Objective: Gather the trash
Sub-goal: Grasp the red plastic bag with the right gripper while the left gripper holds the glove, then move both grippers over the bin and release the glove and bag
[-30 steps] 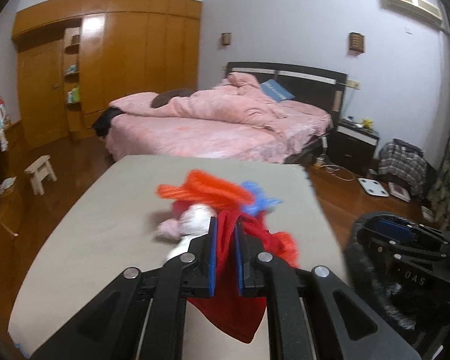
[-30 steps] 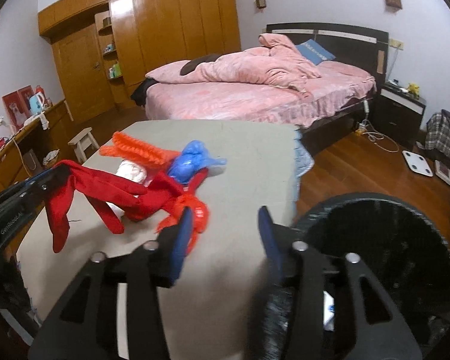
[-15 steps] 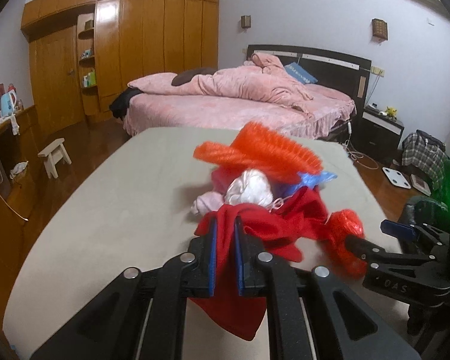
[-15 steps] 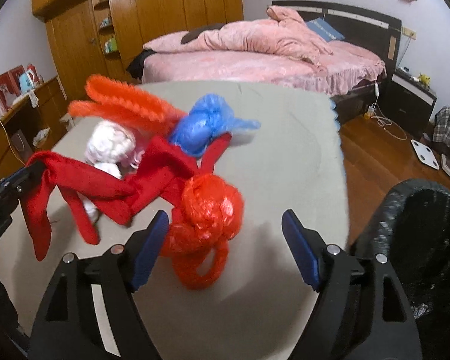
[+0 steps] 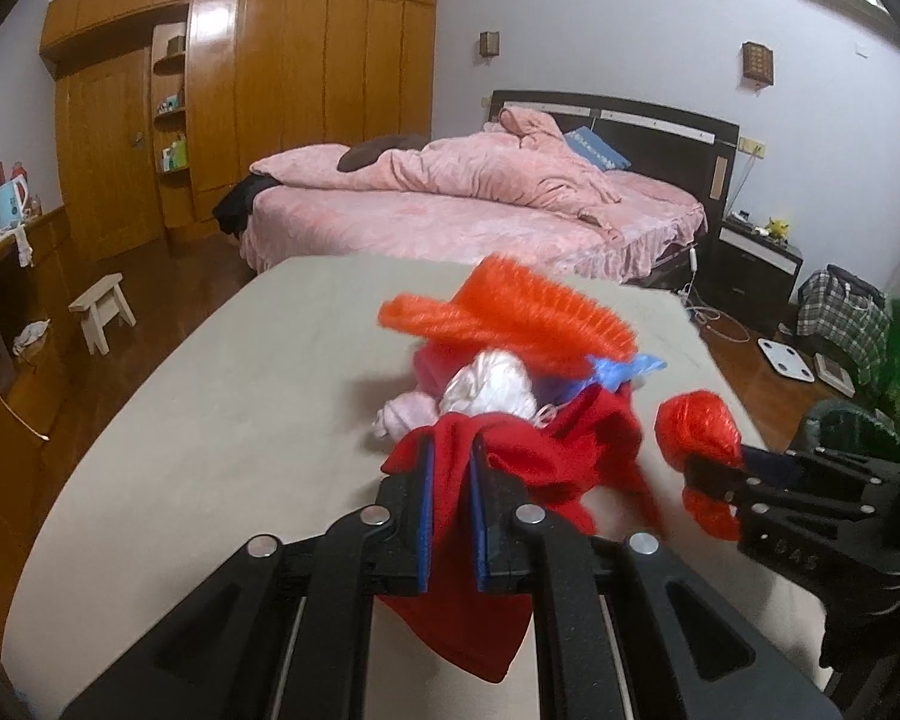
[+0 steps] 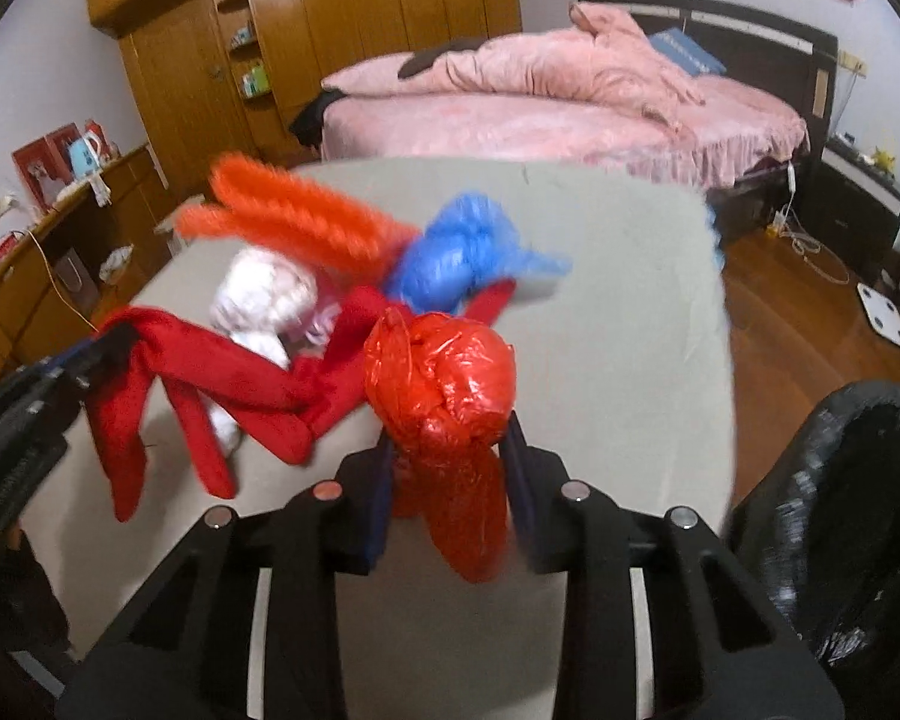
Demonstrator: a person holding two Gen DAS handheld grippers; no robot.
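My left gripper (image 5: 450, 510) is shut on a red cloth (image 5: 546, 450), which it holds just above the grey table (image 5: 222, 420). My right gripper (image 6: 447, 480) is shut on a knotted red plastic bag (image 6: 444, 384), lifted off the table; the bag also shows in the left wrist view (image 5: 699, 426). A pile lies behind: an orange fuzzy piece (image 6: 294, 222), a blue plastic bag (image 6: 456, 258) and a white bag (image 6: 264, 300). The red cloth (image 6: 210, 372) trails from the pile to the left gripper (image 6: 60, 372).
A black-lined trash bin (image 6: 840, 510) stands on the floor at the table's right edge. A pink bed (image 5: 468, 204), a wooden wardrobe (image 5: 240, 90), a small stool (image 5: 102, 306) and a nightstand (image 5: 756, 270) lie beyond the table.
My right gripper moved in around the red plastic bag, closed on it and lifted it. My left gripper kept its hold on the red cloth.
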